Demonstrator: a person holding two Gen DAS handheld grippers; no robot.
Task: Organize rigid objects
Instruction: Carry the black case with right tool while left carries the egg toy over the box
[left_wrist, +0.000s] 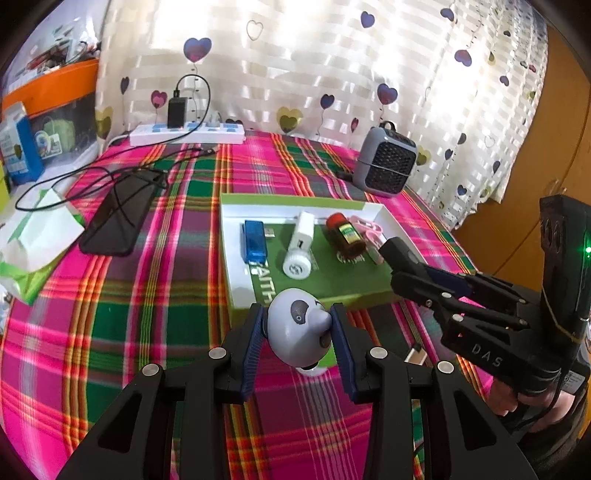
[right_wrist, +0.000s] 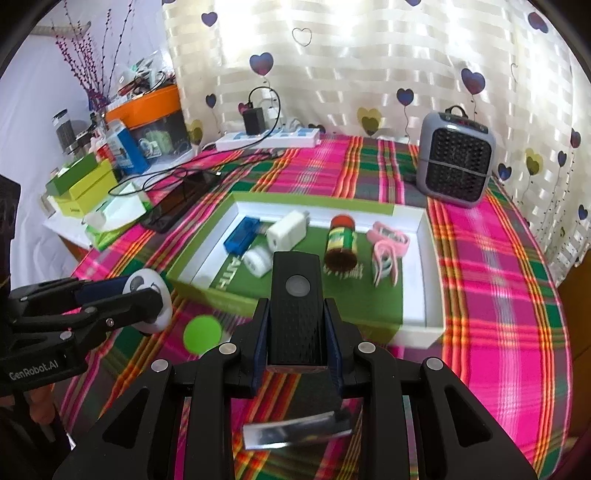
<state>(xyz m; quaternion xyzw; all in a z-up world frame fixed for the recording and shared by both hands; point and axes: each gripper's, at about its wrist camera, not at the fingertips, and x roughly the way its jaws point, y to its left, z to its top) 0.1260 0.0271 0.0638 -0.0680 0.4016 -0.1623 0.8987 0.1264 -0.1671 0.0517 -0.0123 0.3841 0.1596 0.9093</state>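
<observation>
Panda-faced toy (left_wrist: 303, 325) sits clamped between the blue pads of our left claw (left_wrist: 300, 341), held above the plaid cloth of the desk (left_wrist: 147, 332), just short of the near wall of the green tray (left_wrist: 236, 258). We judge this as the carry-and-place step: both hands are loaded and heading for the tray, which already holds a blue USB stick (left_wrist: 254, 242), a white charger (left_wrist: 301, 242), a brown bottle (left_wrist: 346, 236) and a pink clip (left_wrist: 369, 229).

For the left side, the next move calls for lifting the toy over the tray wall and setting it into the open green floor near the front, clear of the charger.

Further right, our right claw (right_wrist: 295, 347) is clenched on a black device (right_wrist: 295, 295) with a round button, poised over the tray's near edge. It needs to go forward and down into the gap between the charger and the bottle without knocking the bottle, which lies on its side and, we judge, may roll.

Some things we cannot settle. A green disc (right_wrist: 202, 334) lies on the cloth below the toy; what it is, we cannot tell. A shiny metal piece (right_wrist: 295, 432) under the right claw is blurred. The lettering on the tray floor is partly covered, and the lower end of the black device is hidden by the claw.
</observation>
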